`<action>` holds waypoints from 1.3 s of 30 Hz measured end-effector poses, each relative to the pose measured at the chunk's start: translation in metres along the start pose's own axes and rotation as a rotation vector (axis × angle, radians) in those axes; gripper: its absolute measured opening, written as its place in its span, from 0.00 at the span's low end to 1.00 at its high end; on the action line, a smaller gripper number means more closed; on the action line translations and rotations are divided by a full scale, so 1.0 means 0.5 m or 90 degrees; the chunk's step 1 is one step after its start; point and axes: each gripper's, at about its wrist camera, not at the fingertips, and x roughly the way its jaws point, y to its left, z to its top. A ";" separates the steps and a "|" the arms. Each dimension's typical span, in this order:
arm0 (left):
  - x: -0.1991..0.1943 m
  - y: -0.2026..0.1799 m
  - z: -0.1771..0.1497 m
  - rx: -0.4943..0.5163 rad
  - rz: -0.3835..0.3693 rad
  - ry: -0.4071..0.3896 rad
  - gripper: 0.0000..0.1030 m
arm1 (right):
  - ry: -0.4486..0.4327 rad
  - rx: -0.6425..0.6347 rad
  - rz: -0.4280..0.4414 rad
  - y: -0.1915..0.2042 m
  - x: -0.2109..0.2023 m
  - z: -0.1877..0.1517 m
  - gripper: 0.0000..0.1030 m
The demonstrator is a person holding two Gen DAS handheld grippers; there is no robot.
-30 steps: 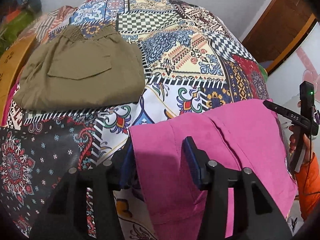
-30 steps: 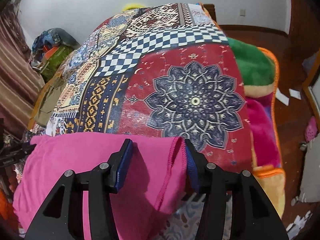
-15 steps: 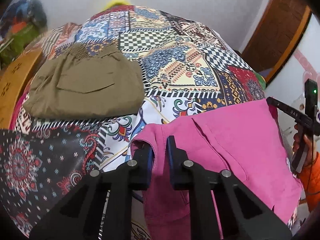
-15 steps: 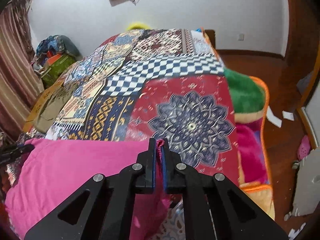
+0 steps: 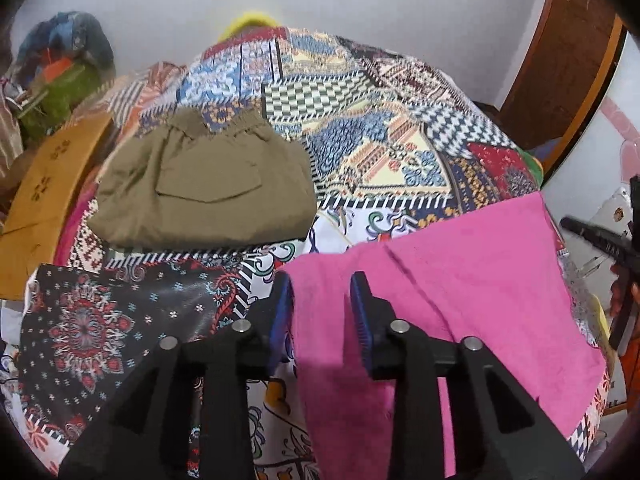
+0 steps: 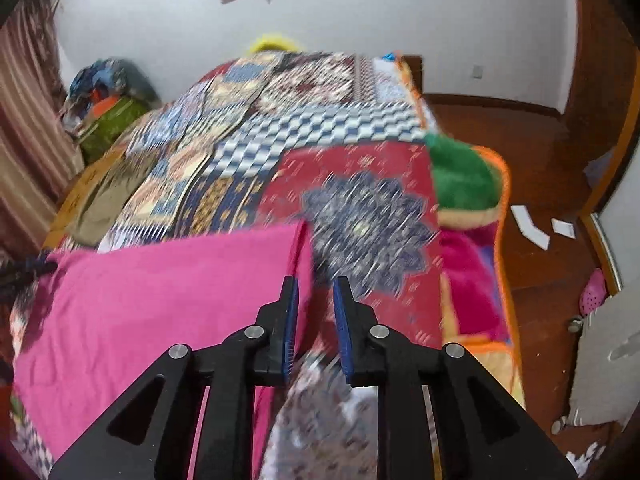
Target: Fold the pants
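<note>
The pink pants [image 5: 460, 288] lie folded flat on the patterned bedspread [image 5: 380, 140], near the front edge. My left gripper [image 5: 320, 300] is open, its jaws astride the left corner of the pink cloth without pinching it. In the right wrist view the pink pants [image 6: 160, 312] lie to the left; my right gripper [image 6: 314, 308] is open just past their right edge, with nothing between the pads. The view is motion-blurred.
Folded olive pants [image 5: 208, 192] lie further back on the left of the bed. A wooden board [image 5: 44, 200] lines the left side. Green and pink blankets [image 6: 464, 176] hang off the right edge above a wooden floor [image 6: 540, 184]. The other gripper [image 5: 612, 240] shows at right.
Both grippers were shut on the pink pants' corners half a second ago; now both have opened and let go. The pants rest on the bed and the right gripper is moving.
</note>
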 end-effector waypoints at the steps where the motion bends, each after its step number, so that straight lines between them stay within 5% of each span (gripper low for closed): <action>1: -0.007 -0.003 -0.001 0.002 -0.001 -0.006 0.36 | 0.008 -0.002 0.012 0.008 0.006 -0.005 0.16; 5: -0.018 -0.013 -0.009 0.011 0.001 -0.002 0.44 | 0.060 -0.020 0.029 0.037 0.056 -0.028 0.17; 10: -0.019 0.003 -0.022 0.003 0.017 0.009 0.53 | 0.090 -0.018 -0.020 0.019 0.079 -0.036 0.18; 13: -0.026 0.026 -0.027 -0.008 0.031 0.012 0.56 | 0.082 -0.021 -0.063 0.002 0.054 -0.030 0.18; 19: -0.073 0.045 -0.056 -0.043 0.020 0.015 0.65 | 0.045 -0.022 -0.029 0.025 -0.029 -0.029 0.30; 23: -0.124 0.026 -0.093 -0.059 0.019 0.004 0.85 | 0.002 -0.044 0.000 0.074 -0.084 -0.037 0.37; 30: -0.191 -0.014 -0.162 -0.064 -0.010 0.009 0.87 | -0.035 -0.096 0.029 0.173 -0.145 -0.061 0.44; 39: -0.192 -0.051 -0.261 -0.144 -0.123 0.079 0.87 | -0.031 -0.104 0.073 0.254 -0.148 -0.129 0.47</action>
